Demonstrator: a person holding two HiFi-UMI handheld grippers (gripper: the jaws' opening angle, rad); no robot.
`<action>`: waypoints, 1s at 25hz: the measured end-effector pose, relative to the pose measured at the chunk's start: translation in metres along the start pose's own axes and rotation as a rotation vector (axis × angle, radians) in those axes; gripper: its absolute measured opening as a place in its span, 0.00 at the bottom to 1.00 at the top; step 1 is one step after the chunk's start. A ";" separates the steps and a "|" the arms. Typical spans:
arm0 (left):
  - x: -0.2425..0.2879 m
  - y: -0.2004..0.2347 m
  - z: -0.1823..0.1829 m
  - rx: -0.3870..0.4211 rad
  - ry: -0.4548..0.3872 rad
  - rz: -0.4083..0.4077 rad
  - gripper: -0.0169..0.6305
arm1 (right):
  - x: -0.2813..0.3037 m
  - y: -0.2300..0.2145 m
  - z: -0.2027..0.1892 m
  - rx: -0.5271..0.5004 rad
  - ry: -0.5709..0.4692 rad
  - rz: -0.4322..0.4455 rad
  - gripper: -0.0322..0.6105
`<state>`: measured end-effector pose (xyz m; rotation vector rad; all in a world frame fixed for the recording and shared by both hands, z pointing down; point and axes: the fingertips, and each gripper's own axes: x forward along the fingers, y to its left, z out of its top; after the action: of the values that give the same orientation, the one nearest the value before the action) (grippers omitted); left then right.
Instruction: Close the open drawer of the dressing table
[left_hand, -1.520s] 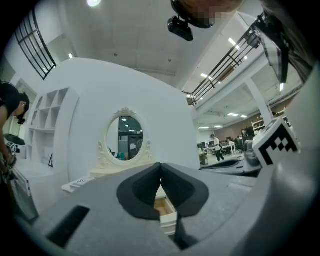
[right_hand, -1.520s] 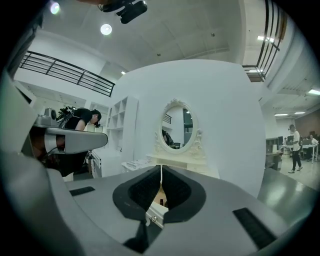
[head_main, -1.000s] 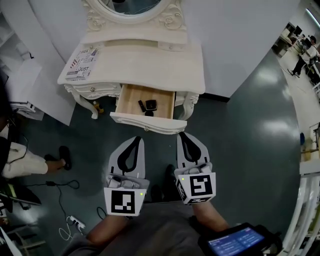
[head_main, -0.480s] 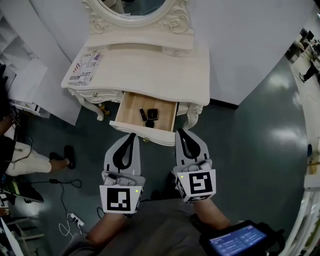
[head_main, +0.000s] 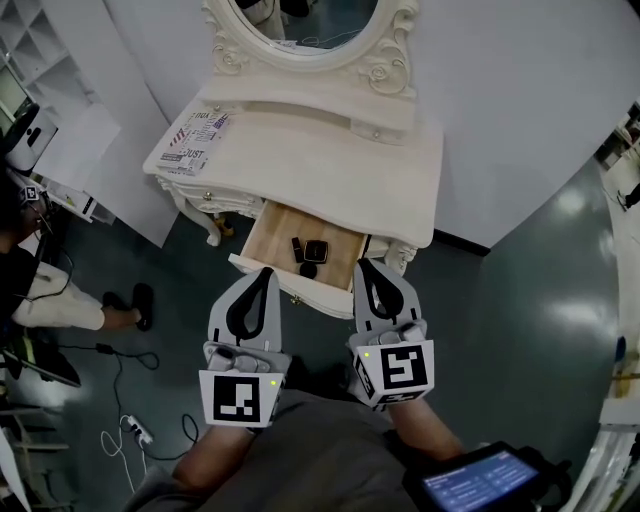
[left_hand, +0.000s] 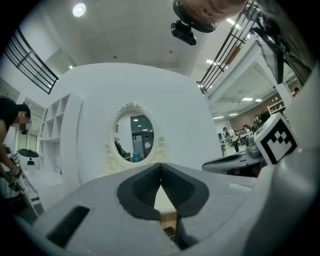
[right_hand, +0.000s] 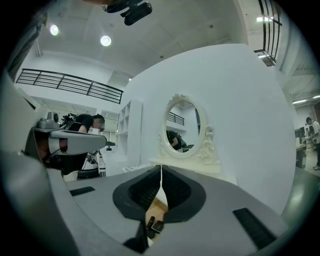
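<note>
**Both grippers brought up to the drawer front, drawer still out**

The dressing table fills the upper middle of the head view, and its drawer stands pulled out just below the tabletop, near the centre of the frame, with a few small dark things lying in it.

Compared with a second ago, the two grippers have drawn in on the drawer's white front. The left gripper now sits at its left end and the right gripper at its right end, where before a strip of floor showed between tips and front. Whether the tips actually press on it cannot be told from above.

Both grippers have their jaws closed tip to tip with nothing held. Each gripper view shows only the drawer's wood through the gap below the tips.

The drawer looks about as far out as before. The closing push seems about to begin, with blunt closed tips spaced to shove it in evenly.
</note>
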<state>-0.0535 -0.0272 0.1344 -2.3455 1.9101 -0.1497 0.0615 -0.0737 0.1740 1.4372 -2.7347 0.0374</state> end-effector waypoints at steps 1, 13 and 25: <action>0.001 0.003 0.001 -0.003 -0.005 0.008 0.05 | 0.003 0.000 0.001 -0.001 -0.002 0.008 0.07; 0.014 0.025 -0.054 -0.004 0.082 0.019 0.05 | 0.035 0.007 -0.027 0.006 0.058 0.022 0.07; 0.017 0.010 -0.171 -0.076 0.257 -0.093 0.05 | 0.045 0.020 -0.111 0.017 0.214 0.011 0.07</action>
<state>-0.0852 -0.0505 0.3019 -2.5765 1.9449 -0.4121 0.0239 -0.0941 0.2873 1.3372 -2.5751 0.2025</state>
